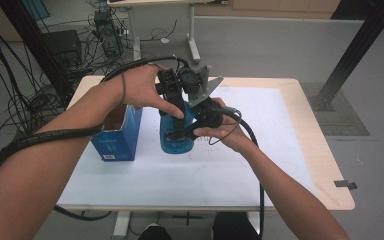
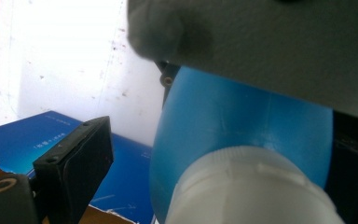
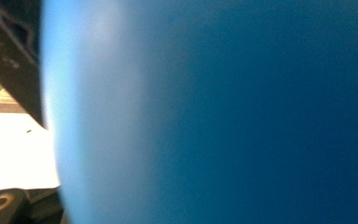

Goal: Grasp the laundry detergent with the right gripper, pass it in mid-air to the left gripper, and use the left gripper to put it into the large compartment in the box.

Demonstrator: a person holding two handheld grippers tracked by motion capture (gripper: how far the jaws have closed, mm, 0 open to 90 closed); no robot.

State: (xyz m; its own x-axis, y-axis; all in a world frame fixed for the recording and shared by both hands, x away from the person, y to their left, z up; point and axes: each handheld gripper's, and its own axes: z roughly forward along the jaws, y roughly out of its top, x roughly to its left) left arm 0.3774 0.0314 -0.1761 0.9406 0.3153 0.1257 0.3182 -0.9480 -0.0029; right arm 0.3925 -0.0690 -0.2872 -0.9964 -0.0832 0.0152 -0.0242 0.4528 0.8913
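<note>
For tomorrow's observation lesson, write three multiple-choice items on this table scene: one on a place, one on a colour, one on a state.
1. Where does the open box stand relative to the bottle, in the high view?
A. to its left
B. to its right
C. on top of it

2. What colour is the bottle's cap?
A. red
B. white
C. black

3. What is the right gripper doing?
A. lying on the table
B. hanging open above the box
C. gripping the bottle

Key: 1 A, the high view shows the box left of the bottle. 2 B, the left gripper view shows a white cap. 3 C, its jaws clamp the blue body.
</note>
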